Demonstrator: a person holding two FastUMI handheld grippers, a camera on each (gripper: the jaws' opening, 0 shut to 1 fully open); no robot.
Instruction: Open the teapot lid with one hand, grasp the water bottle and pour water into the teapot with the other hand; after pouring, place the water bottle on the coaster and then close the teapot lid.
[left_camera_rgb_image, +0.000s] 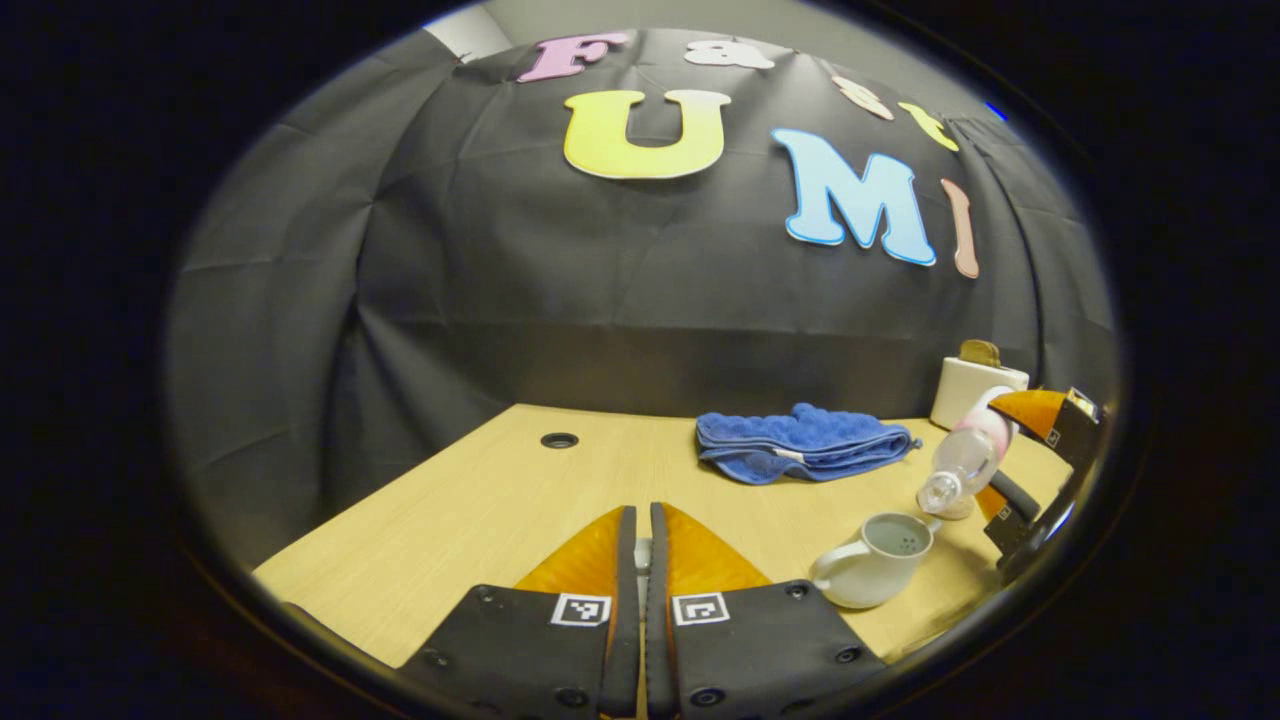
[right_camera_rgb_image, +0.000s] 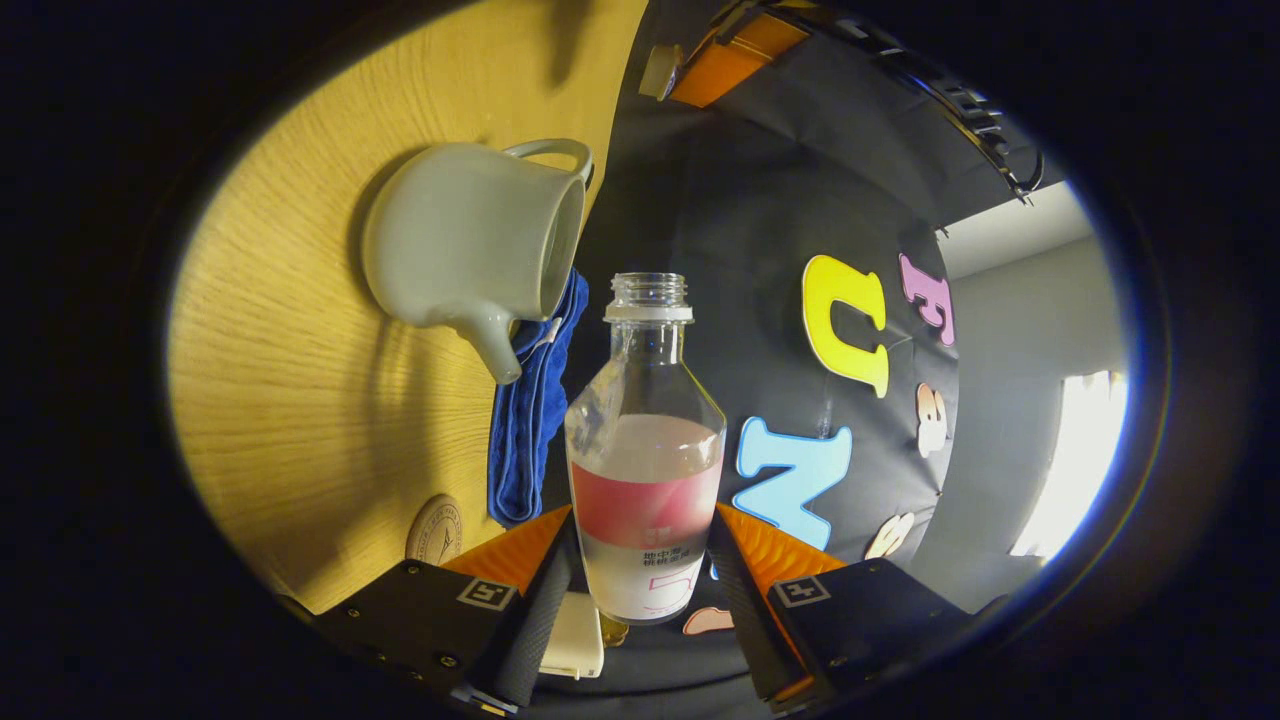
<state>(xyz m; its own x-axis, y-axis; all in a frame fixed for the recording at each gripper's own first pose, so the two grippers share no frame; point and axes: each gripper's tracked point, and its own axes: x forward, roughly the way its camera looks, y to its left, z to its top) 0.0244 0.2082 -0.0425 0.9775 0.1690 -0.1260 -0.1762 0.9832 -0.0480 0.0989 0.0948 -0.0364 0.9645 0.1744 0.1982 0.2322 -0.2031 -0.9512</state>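
Water bottle (right_camera_rgb_image: 646, 470) sits clamped between the two fingers of our right gripper (right_camera_rgb_image: 640, 560), and we tip it on its side so its open neck points at the teapot (left_camera_rgb_image: 880, 558). We see the teapot on the table (left_camera_rgb_image: 480, 500) with its top open, just under the bottle's mouth. Our left gripper (left_camera_rgb_image: 640, 560) hangs off to the side, fingers pressed together; whether it holds the lid, we cannot tell. We think the coaster (right_camera_rgb_image: 434, 530) comes next.
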